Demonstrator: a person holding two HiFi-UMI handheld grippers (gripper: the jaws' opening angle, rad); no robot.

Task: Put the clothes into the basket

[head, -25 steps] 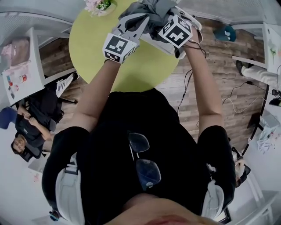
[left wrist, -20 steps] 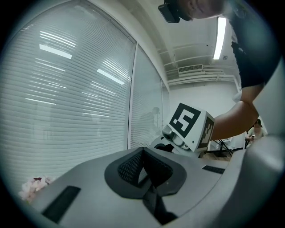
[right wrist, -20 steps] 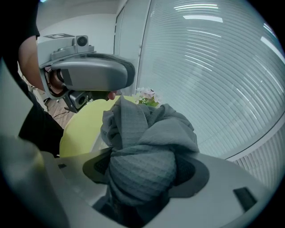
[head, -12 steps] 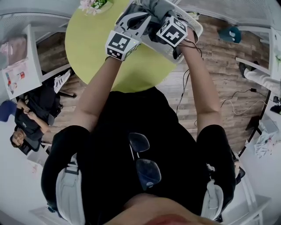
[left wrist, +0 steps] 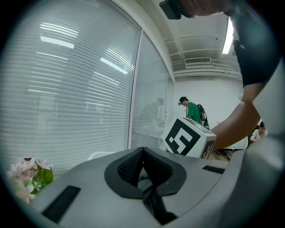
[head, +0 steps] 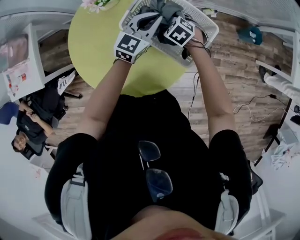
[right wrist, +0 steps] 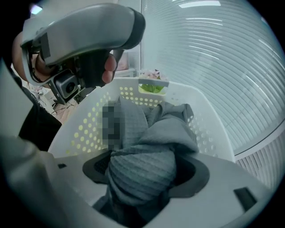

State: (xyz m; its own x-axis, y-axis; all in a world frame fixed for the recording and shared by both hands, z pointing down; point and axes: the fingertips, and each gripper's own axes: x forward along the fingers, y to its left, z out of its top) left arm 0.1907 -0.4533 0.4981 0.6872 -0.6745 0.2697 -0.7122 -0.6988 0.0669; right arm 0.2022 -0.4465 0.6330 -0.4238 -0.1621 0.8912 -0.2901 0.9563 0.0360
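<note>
Basket (right wrist: 84, 129) on green table (head: 93, 42) | flowers (left wrist: 29, 171) beside | grey garment (right wrist: 142, 169) draped in

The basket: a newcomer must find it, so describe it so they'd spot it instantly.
Find the round yellow-green table; at its far right edge stands the basket. It is white plastic with walls full of small holes, and grey clothes lie in it, unlike the flowers nearby.

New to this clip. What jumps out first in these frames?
A thick wad of grey ribbed garment is clamped in the right claw and trails into the white perforated basket just ahead. The basket sits on a yellow-green round table. The left claw is pinched on a thin fold of grey cloth.
</note>
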